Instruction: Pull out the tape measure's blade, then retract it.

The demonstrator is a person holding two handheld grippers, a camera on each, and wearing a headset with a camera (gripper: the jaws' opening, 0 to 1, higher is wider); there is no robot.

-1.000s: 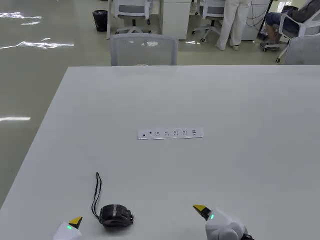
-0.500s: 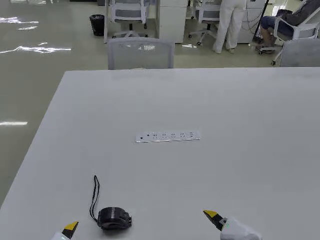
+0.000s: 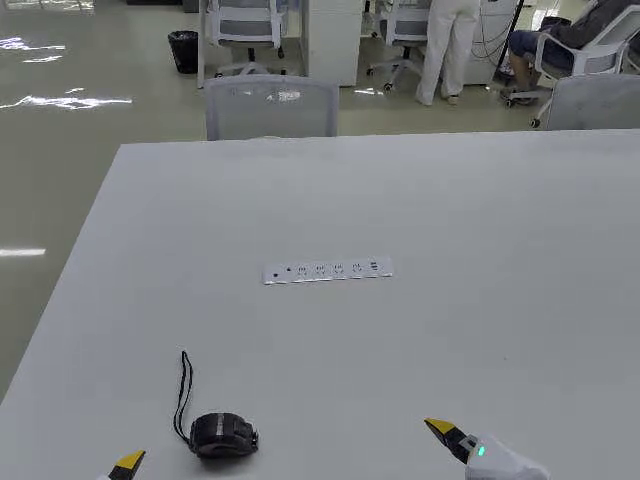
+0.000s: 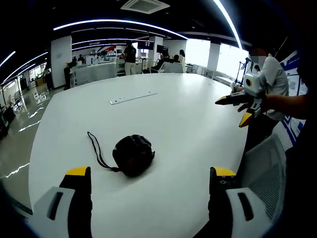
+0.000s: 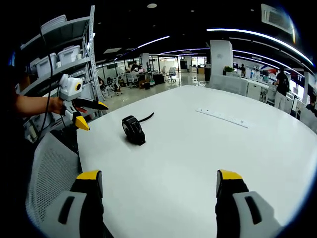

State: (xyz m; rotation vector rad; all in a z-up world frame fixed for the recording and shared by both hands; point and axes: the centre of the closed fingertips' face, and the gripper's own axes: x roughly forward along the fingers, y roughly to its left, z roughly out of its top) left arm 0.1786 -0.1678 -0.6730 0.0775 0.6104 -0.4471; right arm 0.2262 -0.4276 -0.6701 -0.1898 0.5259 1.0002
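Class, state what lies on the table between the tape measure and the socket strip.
Nothing: in the head view, bare white tabletop separates the tape measure from the socket strip.

No text seems legible, even on the tape measure (image 3: 223, 435).

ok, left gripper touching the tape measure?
Apart. In the right gripper view the left gripper hangs off to one side of the tape measure, with bare table between them. Its jaws stand open.
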